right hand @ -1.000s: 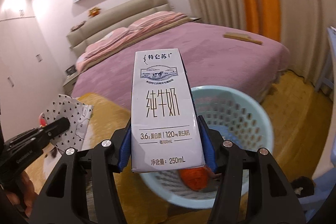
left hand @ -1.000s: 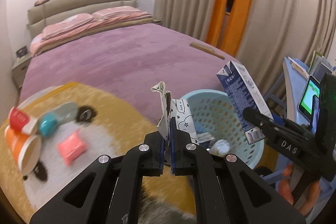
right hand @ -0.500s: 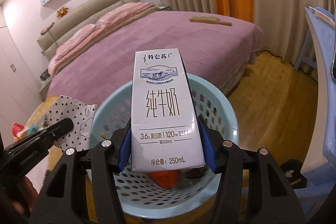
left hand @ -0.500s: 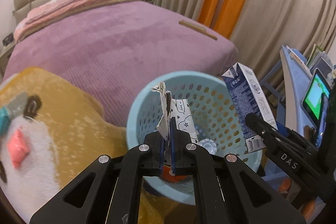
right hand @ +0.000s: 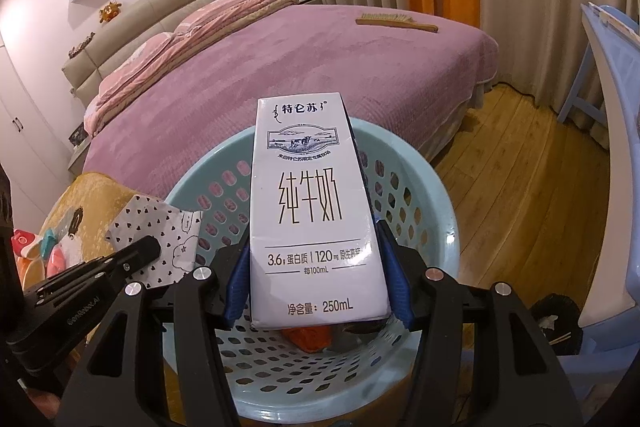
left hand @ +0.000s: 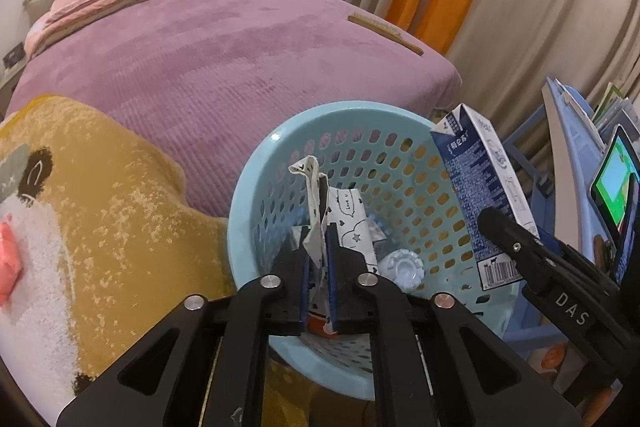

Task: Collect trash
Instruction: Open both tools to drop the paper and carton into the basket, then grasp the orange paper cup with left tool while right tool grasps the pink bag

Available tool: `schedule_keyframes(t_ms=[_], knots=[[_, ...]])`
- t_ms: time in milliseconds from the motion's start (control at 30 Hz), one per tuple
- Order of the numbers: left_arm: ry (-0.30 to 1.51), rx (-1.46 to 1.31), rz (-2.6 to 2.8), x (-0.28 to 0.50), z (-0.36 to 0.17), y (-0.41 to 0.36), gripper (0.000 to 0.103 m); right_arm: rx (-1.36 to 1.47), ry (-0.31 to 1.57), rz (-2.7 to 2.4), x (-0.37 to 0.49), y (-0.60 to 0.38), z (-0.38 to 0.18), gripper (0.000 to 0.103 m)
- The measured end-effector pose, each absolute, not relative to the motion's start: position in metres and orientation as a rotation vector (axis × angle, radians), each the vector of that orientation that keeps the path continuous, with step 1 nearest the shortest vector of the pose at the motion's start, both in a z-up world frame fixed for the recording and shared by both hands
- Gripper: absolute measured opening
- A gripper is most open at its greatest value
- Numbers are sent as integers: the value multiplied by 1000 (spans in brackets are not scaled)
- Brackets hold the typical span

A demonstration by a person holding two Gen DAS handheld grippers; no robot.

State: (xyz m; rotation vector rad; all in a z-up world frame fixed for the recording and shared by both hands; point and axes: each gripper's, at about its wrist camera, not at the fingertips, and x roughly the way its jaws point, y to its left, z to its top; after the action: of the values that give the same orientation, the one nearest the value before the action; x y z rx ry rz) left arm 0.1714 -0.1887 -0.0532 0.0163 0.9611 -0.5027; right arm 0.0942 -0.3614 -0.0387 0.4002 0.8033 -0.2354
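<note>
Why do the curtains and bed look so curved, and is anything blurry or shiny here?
Both wrist views are fisheye, bending edges, with dark corners. Left wrist: glare spot on the basket rim, wrapper sharp. Right wrist: milk carton crisp, warm indoor light, no motion blur.

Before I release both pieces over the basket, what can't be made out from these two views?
- Basket contents, right wrist view: mostly hidden behind the milk carton; only an orange scrap shows.
- Basket bottom, left wrist view: covered by the left gripper and the patterned wrapper.
- Whether the carton is empty: cannot tell.
- Trash on the yellow rug: cut off at the left edge.
</note>
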Motion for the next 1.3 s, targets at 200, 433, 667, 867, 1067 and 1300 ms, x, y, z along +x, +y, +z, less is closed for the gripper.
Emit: schedule_keyframes(t_ms=[200,433,667,867,1067,1300], knots=[[936,-3,-516,164,-42,-180,45,401,805,-228,94,-359,-36,66],[883,-51,-514,149,-20,-154,54,376,776,-199,85,-345,-20,66],[792,-86,-505,127,13,-116,54,321,731,-136,81,-312,6,66],[704,-109,-447,108,39,-69,60,251,692,-60,80,-269,25,66],[646,-178,-299,98,53,11,71,185,691,30,89,-221,32,66],[673,-277,-47,119,48,112,72,117,701,166,109,-156,33,66]])
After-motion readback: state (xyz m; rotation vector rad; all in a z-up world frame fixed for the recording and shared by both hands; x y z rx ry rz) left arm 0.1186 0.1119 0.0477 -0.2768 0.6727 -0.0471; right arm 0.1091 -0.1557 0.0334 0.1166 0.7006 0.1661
